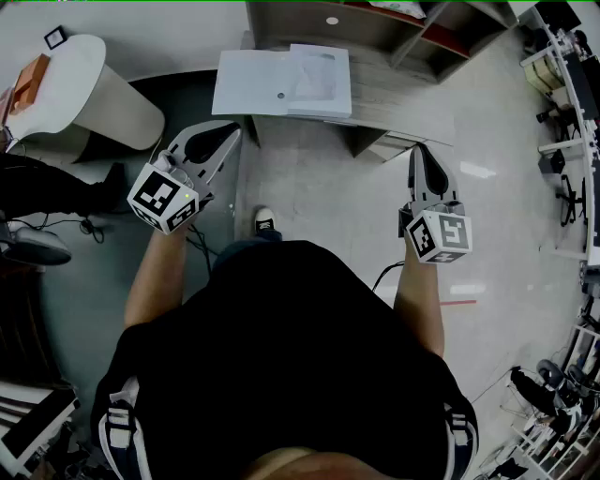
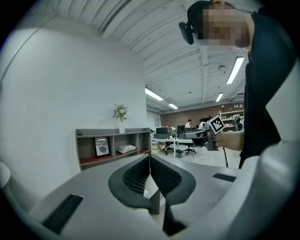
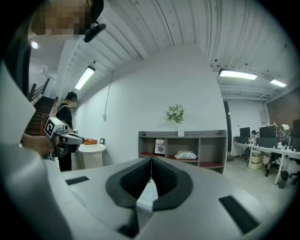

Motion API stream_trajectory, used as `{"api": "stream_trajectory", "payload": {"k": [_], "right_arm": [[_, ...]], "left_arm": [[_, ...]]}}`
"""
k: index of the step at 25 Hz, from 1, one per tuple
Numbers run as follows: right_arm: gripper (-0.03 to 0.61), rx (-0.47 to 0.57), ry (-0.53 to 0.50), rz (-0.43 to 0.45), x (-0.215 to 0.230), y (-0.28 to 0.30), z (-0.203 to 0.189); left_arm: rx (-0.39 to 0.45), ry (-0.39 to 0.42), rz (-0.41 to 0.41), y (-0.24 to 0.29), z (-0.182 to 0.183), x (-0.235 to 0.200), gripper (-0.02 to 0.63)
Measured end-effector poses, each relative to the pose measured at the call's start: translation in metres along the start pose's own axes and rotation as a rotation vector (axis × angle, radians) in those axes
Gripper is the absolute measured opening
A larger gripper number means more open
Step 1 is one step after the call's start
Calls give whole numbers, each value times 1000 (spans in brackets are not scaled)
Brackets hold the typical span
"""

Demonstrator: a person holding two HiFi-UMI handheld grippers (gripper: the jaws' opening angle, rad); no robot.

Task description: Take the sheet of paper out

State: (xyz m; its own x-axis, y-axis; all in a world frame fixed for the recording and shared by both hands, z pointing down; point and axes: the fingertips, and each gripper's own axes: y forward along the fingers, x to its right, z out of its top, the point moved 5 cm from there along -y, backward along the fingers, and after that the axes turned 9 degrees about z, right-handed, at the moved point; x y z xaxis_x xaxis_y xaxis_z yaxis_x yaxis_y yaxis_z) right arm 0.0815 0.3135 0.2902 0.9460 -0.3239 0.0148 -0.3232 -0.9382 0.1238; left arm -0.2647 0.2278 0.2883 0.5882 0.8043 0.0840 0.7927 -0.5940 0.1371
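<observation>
A white stack of paper (image 1: 281, 82), with what looks like a clear sleeve (image 1: 319, 73) on its right part, lies on the grey table (image 1: 403, 112) ahead of me. My left gripper (image 1: 228, 139) hovers just short of the table's left front corner, jaws together and nothing between them; the left gripper view shows its tips (image 2: 150, 158) meeting. Off to the right, my right gripper (image 1: 419, 152) is held near the table's front edge, also shut and empty, its tips (image 3: 151, 160) touching. Both point roughly level towards the table.
A low open shelf unit (image 1: 375, 23) stands behind the table, with a potted plant (image 3: 176, 114) on top. A round white table (image 1: 66, 84) carrying an orange box (image 1: 28, 80) is at the left. Office desks and chairs (image 1: 562, 112) line the right side.
</observation>
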Motion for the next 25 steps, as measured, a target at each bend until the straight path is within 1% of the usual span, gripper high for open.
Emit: {"api": "stream_trajectory", "payload": {"k": [6,13,17,25], "right_arm": [[14,-15,-2,-4,-6,32,2],[14,-21,-5,-16,-16,76,7],[14,-36,0,-49,-20,100,10],[14,-49,5,-115,-33,121,19]], "left_arm": [[-5,-24,-5,6,-11,-34,25],[-23,-60,-24,16,-33,-83,25],[-17,-82,-39,24,-39,-114,25],[-8,-119,-99,37,-46,-156,25]]}}
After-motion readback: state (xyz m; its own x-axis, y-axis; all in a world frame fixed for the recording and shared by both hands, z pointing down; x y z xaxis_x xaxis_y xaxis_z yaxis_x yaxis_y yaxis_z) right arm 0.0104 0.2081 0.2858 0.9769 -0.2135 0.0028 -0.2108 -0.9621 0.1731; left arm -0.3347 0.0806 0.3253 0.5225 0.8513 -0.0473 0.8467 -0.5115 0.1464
